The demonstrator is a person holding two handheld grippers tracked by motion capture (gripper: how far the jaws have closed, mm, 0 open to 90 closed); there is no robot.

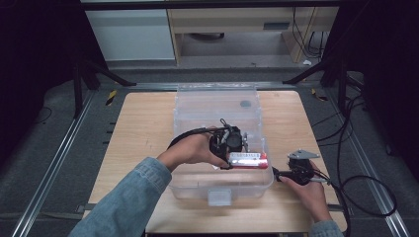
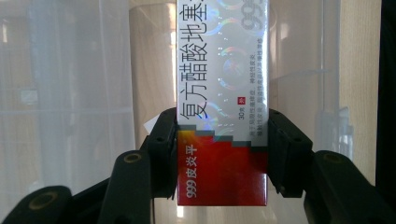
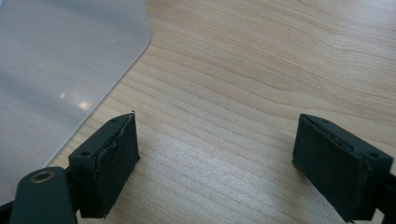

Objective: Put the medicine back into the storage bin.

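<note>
1. Left tool (image 1: 236,157) pinching box (image 1: 248,160), held over clear bin (image 1: 217,185) on counter (image 1: 143,123).
2. Right tool (image 3: 215,168) spread, empty, beside bin.
3. Left: lowering box in, releasing.

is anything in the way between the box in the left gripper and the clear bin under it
Nothing visible. The left gripper holds the red and silver box over the open clear bin, whose lid stands tipped back.
</note>
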